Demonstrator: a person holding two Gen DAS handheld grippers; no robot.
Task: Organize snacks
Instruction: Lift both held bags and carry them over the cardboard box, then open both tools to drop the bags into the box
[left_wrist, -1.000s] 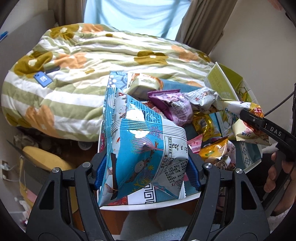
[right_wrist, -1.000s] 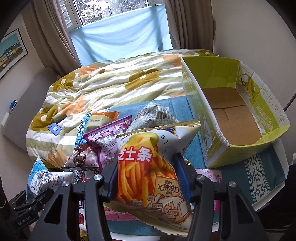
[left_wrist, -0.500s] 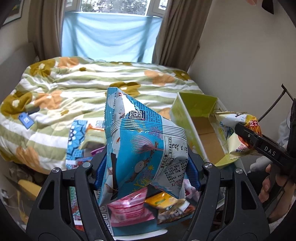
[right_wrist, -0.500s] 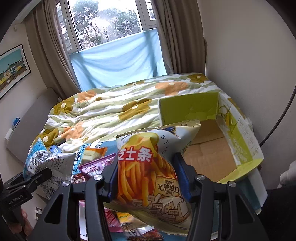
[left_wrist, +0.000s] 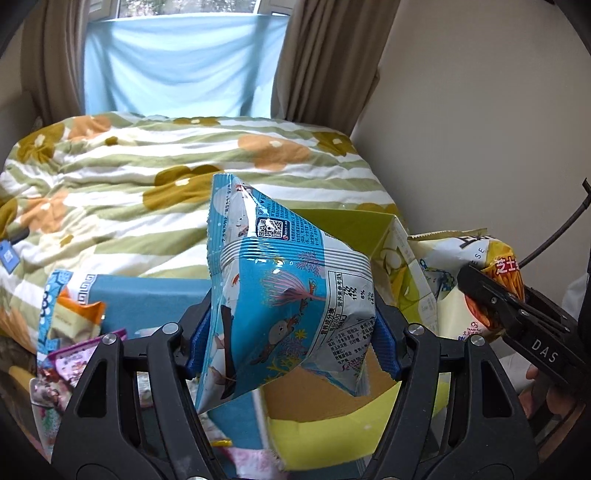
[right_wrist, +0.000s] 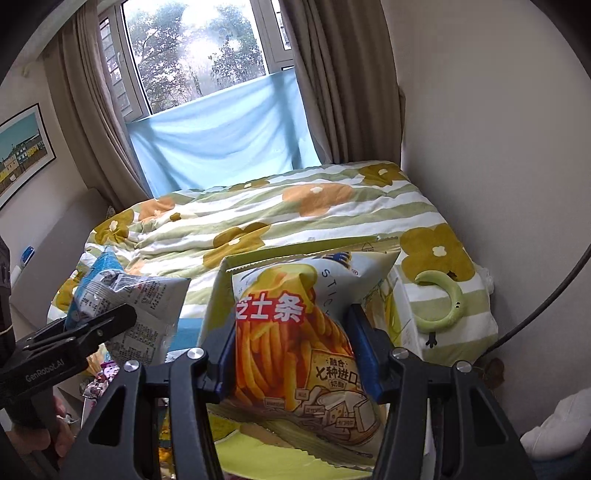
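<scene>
The left gripper (left_wrist: 291, 339) angles downward, its blue pads pinching a blue snack bag (left_wrist: 284, 295) from both sides. The right gripper (right_wrist: 295, 354) tilts down too, jaws clamped on a cheese-stick bag (right_wrist: 299, 332). A hand (left_wrist: 554, 391) grips the right tool's handle at the frame's edge.
</scene>
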